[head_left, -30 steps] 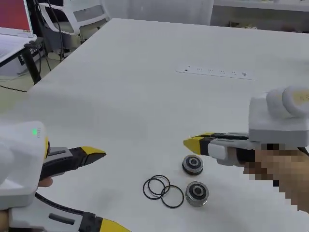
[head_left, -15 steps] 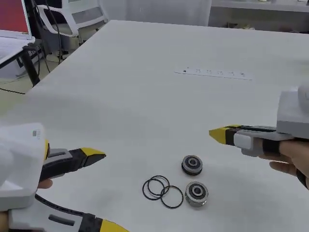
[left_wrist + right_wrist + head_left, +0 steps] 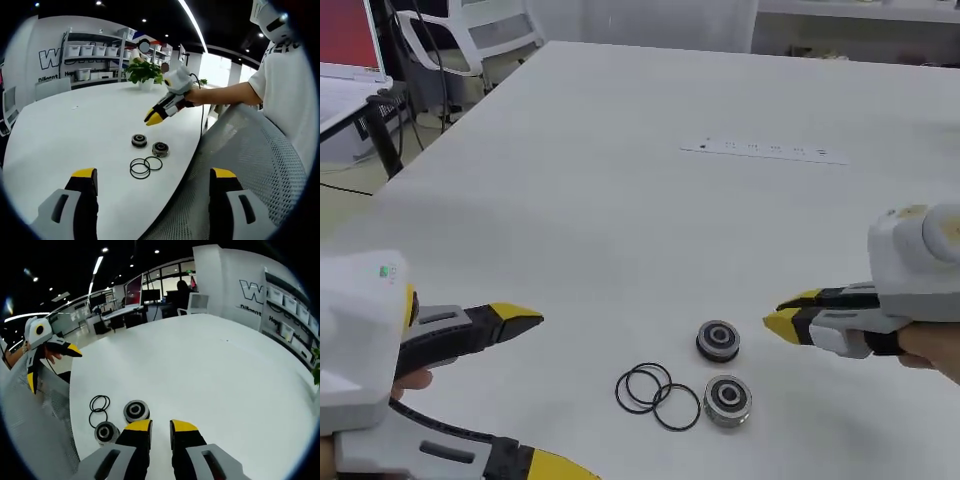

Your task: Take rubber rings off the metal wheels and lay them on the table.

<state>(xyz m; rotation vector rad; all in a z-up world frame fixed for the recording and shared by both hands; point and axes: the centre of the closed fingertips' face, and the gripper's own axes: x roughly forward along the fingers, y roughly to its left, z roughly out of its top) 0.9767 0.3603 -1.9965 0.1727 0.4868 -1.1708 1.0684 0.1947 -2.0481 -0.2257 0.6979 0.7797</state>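
Room: an open office is seen around the work, with shelving [image 3: 92, 50] stacked with white bins along one wall, ceiling spotlights, and a potted plant [image 3: 142, 72] at the far end of the table.
Tabletop [image 3: 620, 180]: a large, plain white, rounded surface is seen, matte and mostly bare, with the task's things gathered near the person's edge.
Mesh chair [image 3: 245, 165]: its grey back is seen just beside the table edge, in front of the person in a white shirt.
Office chair [image 3: 480, 35]: a white frame is seen beyond the far left corner.
Left hand-held gripper [image 3: 552, 395]: it is held low at the left, its jaws spread wide apart with nothing between them, well apart from the rings.
Right hand-held gripper [image 3: 785, 315]: its yellow tips are drawn together to a narrow slit, nothing is gripped, and it is held above the tabletop just right of the far wheel.
Power strip [image 3: 765, 150]: a flat white strip is laid further out on the surface.
Metal wheels: two are laid flat, near each other, far [image 3: 719, 340] and near [image 3: 727, 398].
Rubber rings [image 3: 655, 390]: three thin black loops are laid overlapping on the tabletop, just left of the wheels.
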